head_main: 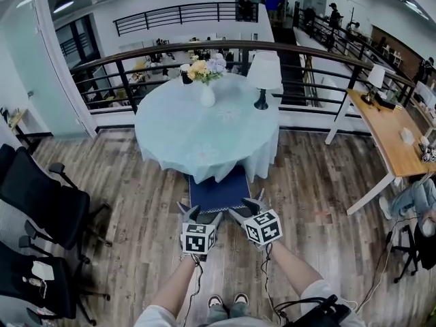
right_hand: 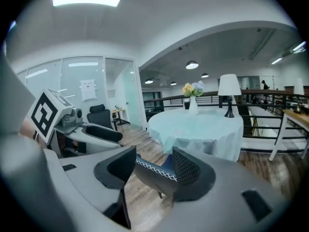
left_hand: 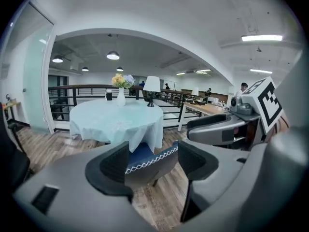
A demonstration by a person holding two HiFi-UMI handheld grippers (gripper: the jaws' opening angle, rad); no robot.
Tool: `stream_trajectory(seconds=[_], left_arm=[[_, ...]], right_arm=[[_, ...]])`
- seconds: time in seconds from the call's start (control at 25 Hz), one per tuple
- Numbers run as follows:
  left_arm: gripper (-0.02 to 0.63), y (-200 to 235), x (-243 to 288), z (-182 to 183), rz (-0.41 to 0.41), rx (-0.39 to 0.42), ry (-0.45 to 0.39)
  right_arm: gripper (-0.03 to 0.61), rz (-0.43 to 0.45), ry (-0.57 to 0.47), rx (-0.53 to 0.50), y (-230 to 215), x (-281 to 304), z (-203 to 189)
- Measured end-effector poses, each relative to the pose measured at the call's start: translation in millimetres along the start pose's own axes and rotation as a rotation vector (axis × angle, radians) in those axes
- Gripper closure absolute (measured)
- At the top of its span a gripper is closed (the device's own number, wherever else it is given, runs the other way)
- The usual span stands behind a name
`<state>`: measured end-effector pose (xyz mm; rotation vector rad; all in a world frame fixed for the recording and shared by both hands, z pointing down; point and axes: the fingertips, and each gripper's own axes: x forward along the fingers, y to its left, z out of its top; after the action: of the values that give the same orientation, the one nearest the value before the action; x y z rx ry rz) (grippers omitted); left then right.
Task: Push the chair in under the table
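The chair (head_main: 218, 191), with a blue seat and a dark backrest trimmed in white zigzag, stands partly under the round table (head_main: 204, 125) with its pale teal cloth. My left gripper (head_main: 199, 214) is at the left end of the backrest and my right gripper (head_main: 248, 207) at the right end. In the left gripper view the left gripper (left_hand: 153, 161) is open, its jaws spread to either side of the backrest edge (left_hand: 147, 164). The right gripper (right_hand: 153, 166) is likewise open with the backrest (right_hand: 152, 174) between its pads. Whether the pads touch the backrest is unclear.
A flower vase (head_main: 206, 80) and a white lamp (head_main: 263, 73) stand on the table. Black office chairs (head_main: 41, 203) are at the left and a wooden desk (head_main: 392, 131) at the right. A railing (head_main: 225, 46) runs behind the table.
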<state>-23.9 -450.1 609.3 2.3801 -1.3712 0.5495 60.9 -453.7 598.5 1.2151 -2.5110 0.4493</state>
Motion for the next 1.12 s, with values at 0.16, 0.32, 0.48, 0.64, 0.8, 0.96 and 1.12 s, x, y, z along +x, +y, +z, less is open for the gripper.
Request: stream_trajectory(seconds=[0.16,0.32,0.48,0.64,0.8,0.96,1.12], left_arm=[[0.329,-19.1,-38.2,-0.3,0.061,0.020,-0.081],[0.457,-35.0,-73.8,-2.4,0.093,-0.035,-0.162],[0.510,-54.9,-93.2,-14.8,0.087,-0.087,-0.177],[0.553,-69.6,-101.8,-28.2,0.088,-0.127,-0.163],[0.606,-71.5,-112.6,-33.2,0.112,-0.152,-0.192],[0.609,-75.8,-120.6,-28.7,0.106,-0.136,-0.211],[0.609,-81.1,-124.6,-26.9,0.099,-0.124,-0.217]], right_arm=[[0.357,-0.095,-0.068,0.014,17.7,-32.0,-5.7],[0.441,-0.147,-0.086,0.069,37.7,-58.6,-24.0],[0.483,-0.178,-0.081,0.124,53.7,-78.8,-42.9],[0.514,-0.212,-0.092,0.164,63.4,-95.6,-46.6],[0.528,-0.262,-0.123,0.171,67.2,-112.4,-45.6],[0.541,-0.313,-0.156,0.173,67.1,-125.7,-44.5],[0.551,-0.344,-0.179,0.163,68.7,-131.6,-44.4]])
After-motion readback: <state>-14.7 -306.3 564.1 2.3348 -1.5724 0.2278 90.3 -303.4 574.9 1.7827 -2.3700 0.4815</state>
